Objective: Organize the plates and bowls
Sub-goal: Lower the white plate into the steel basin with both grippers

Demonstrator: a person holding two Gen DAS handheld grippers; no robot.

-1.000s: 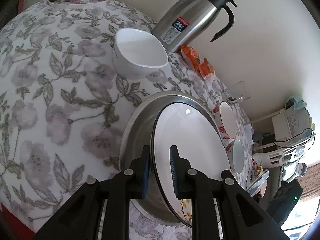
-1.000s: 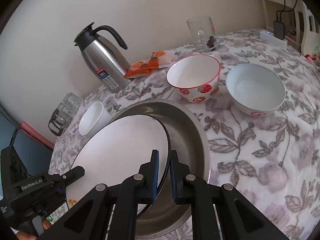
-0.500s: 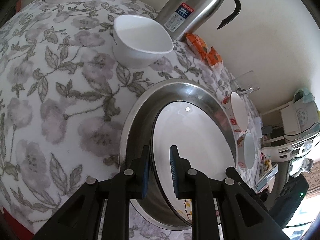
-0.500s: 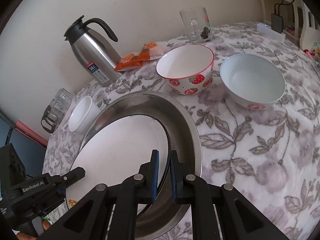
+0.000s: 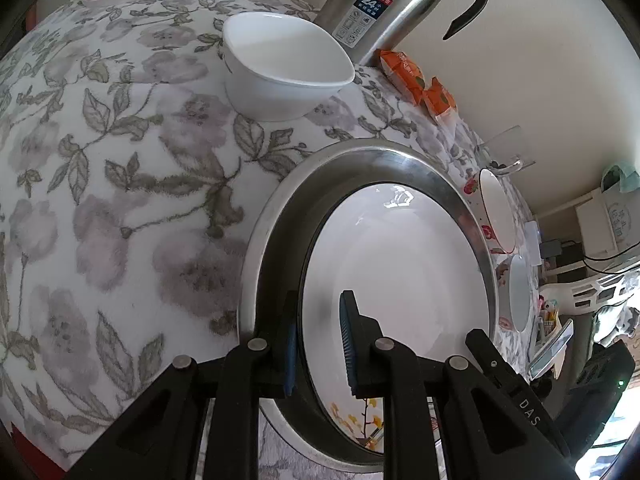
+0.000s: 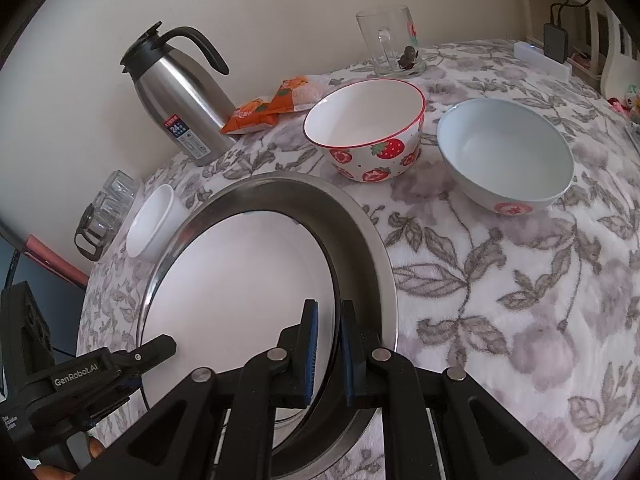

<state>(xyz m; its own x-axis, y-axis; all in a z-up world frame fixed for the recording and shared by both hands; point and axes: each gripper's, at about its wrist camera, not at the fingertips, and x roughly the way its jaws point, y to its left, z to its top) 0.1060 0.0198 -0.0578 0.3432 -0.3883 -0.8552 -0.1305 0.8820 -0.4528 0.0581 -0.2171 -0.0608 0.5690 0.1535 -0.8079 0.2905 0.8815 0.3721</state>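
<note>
From the left wrist, we see our left claw (image 5: 318, 340) part open astride the rim of the plate (image 5: 396, 264), which lies flat in the steel basin (image 5: 440, 184); a white bowl (image 5: 284, 66) stands empty beyond.

From the right wrist, our right claw (image 6: 327, 354) straddles the plate's (image 6: 240, 280) opposite rim, narrowly open; whether it grips we cannot tell. Strawberry bowl (image 6: 366, 136) and pale bowl (image 6: 506, 160) sit empty on the worktop (image 6: 520, 280).

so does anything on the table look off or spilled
Nothing stands out. The white plate sits inside the steel basin, both grippers at its rim. The strawberry bowl, pale bowl and small white bowl stand upright; no spills.
</note>
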